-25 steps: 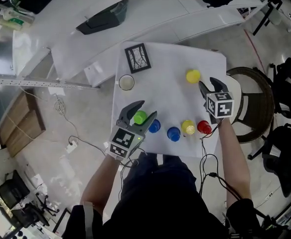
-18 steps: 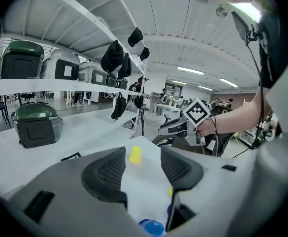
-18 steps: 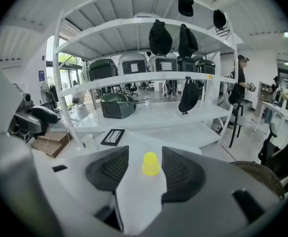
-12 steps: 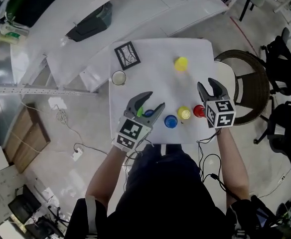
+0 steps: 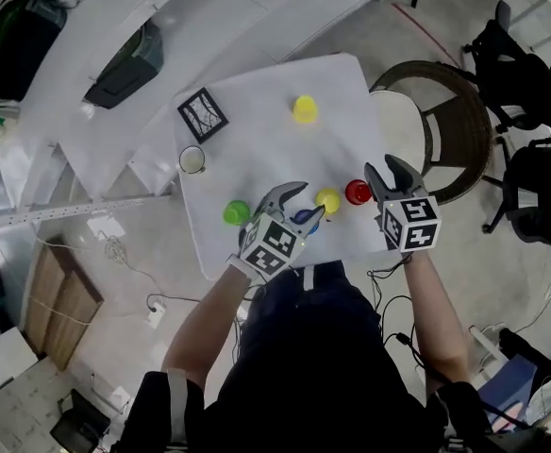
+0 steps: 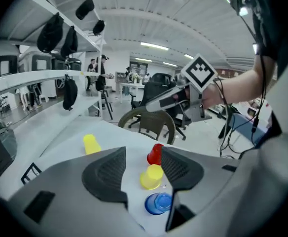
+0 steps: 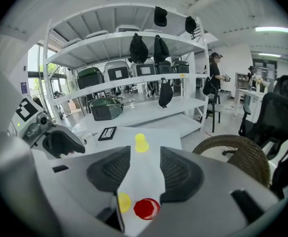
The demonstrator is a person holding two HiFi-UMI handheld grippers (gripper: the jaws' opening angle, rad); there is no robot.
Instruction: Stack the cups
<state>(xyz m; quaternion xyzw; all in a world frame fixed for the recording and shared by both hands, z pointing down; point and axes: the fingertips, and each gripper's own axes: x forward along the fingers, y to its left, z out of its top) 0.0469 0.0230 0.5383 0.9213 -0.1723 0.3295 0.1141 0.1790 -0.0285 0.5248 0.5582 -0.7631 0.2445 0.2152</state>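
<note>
Left hand-held gripper (image 5: 307, 201): jaws wide apart and holding nothing. It hangs tilted down over the blue cup (image 6: 159, 203), and no pad touches that cup.
Right hand-held gripper (image 5: 384, 169): open, though its jaws have just been closing a little. Nothing is between the pads, and the red cup (image 5: 358, 192) stands just beside its left finger.
Cups: none is stacked yet. The blue cup, near yellow cup (image 5: 327, 199) and red cup stand close together in a row by the near edge of the tabletop (image 5: 266, 140). The green cup (image 5: 236, 213) is off to the left and the far yellow cup (image 5: 305, 109) is well apart at the back. They appear to stand mouth-down.
Risk, crowded row: the near yellow cup is just beside the blue one. A wide left jaw coming down could catch it and tip it or push it into the red cup.
Risk, near edge: the row is close to the tabletop's edge. A knocked cup would likely roll off towards the person.
Risk, light cups: they look like thin plastic. An off-centre or hard squeeze could make one slip out or pop sideways.
Risk, two grippers: both work over the same short row. If each goes for a neighbouring cup, fingers may collide.
Risk, stacking: a cup lowered tilted may jam on the one below or topple both.
</note>
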